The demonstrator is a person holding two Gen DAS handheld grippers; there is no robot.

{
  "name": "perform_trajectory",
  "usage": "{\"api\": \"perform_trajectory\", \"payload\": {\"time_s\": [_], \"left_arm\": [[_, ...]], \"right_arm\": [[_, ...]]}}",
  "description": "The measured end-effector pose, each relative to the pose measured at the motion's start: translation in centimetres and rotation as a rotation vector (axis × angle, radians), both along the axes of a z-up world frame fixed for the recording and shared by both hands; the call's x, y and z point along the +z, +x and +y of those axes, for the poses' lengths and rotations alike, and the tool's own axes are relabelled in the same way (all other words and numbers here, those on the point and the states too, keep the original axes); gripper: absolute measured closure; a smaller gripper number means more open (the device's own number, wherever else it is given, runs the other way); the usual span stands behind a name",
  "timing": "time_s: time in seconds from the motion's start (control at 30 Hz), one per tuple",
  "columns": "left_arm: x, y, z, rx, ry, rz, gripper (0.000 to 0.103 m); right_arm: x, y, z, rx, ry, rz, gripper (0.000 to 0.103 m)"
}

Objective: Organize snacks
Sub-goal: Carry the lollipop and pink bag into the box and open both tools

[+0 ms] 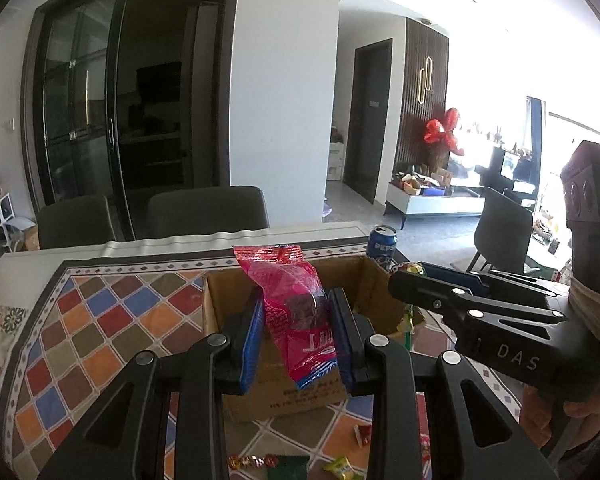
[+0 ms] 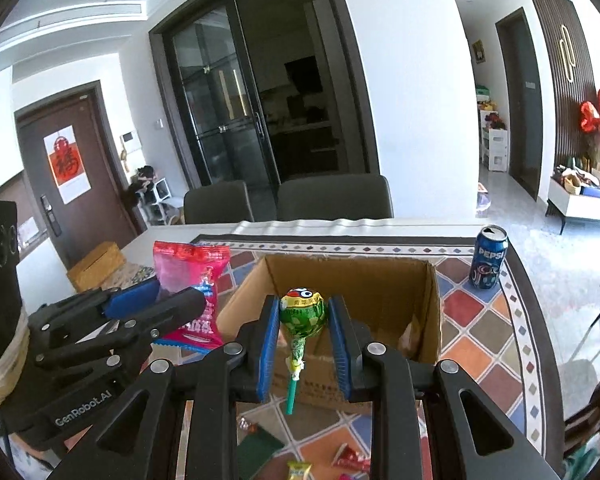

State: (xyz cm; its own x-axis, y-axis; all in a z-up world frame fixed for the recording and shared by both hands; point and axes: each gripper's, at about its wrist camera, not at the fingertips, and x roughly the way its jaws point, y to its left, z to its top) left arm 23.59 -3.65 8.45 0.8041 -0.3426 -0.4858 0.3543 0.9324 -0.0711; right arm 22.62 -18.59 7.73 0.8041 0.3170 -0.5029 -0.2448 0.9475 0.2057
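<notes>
Daylight floods in from the windows [image 1: 540,92] on the far right, blown out to pure white in the left wrist view, washing out the ceiling and nearby furniture. The right wrist view is more evenly exposed, white walls bright, some glare on the floor [image 2: 540,240] at right. The glass sliding doors [image 1: 100,112] stay dark, with faint reflections. Foreground gripper frames are dim, nearly black, with little detail. The patterned tablecloth [image 2: 484,320] is evenly lit, shadows soft. The pink snack bag [image 1: 292,300] looks translucent, backlit. Strong fisheye bending: door frames and walls curve, corners vignette to black. Focus is mostly sharp, slight softness toward the edges and in the nearest foreground.
</notes>
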Motion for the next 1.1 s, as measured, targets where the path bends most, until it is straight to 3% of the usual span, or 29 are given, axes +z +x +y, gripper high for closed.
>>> {"api": "perform_trajectory", "payload": {"time_s": [0.33,0.67,0.7,0.73,0.8,1.1], "left_arm": [[-1.2,3.9,-0.2,0.008,0.011,0.047,0.071],[-2.9,7.2,-1.2,0.019,0.05,0.094,0.071],[-2.9,7.3,-1.3,0.028,0.061,0.09,0.066],[-3.0,7.2,-1.4,0.047,0.079,0.083,0.054],[-2.9,6.8,-1.3,0.061,0.089,0.066,0.047],[-2.1,4.5,-0.5,0.093,0.107,0.051,0.047]], "right_arm": [[0.4,4.3,-0.3,-0.048,-0.019,-0.001,0.077],[-1.2,6.8,-0.1,-0.062,-0.048,0.05,0.077],[-1.4,7.0,-0.1,-0.067,-0.052,0.056,0.077],[-1.5,7.2,-0.1,-0.076,-0.059,0.06,0.076],[-1.7,7.3,-0.4,-0.084,-0.061,0.069,0.059],[-1.3,4.9,-0.5,-0.096,-0.083,0.036,0.057]]}}
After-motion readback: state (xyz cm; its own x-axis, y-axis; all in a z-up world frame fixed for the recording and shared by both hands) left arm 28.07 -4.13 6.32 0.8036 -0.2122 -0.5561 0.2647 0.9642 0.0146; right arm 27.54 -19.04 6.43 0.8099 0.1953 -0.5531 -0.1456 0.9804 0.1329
